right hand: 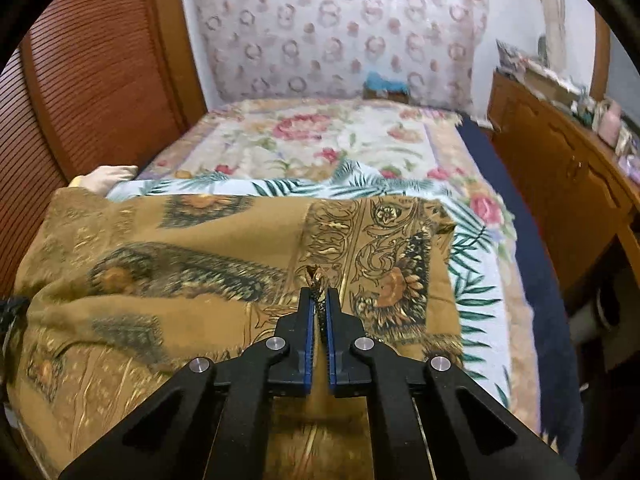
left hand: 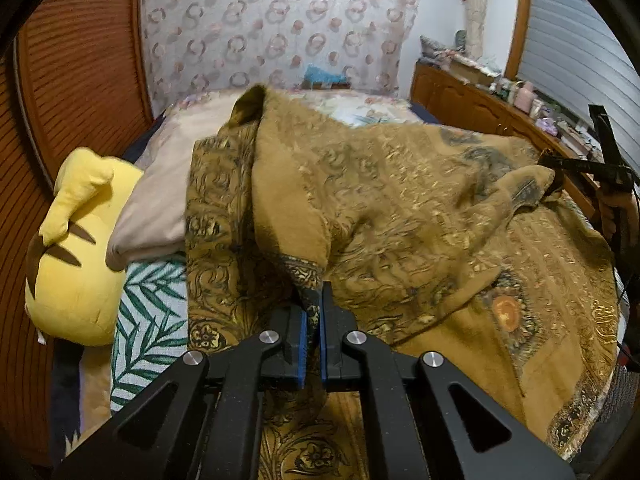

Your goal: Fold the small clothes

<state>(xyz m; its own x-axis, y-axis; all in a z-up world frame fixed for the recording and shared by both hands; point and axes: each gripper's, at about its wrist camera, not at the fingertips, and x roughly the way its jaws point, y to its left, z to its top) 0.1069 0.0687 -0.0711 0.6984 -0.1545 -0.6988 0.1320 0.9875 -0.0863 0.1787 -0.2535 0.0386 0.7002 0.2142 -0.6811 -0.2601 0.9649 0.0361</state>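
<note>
A mustard-brown patterned cloth (left hand: 400,208) lies across the bed, lifted and draped in folds. My left gripper (left hand: 316,300) is shut on a bordered edge of the cloth and holds it raised. My right gripper (right hand: 319,294) is shut on another edge of the same cloth (right hand: 180,248), which spreads out to its left over the bed. The right gripper also shows in the left wrist view (left hand: 560,184) at the far right, pinching a corner of the cloth.
The bed carries a floral quilt (right hand: 320,140) and a palm-leaf sheet (left hand: 148,320). A yellow plush toy (left hand: 76,264) and a beige pillow (left hand: 160,200) lie at the left. A wooden headboard (left hand: 80,80) stands left, a cluttered wooden cabinet (right hand: 568,176) right.
</note>
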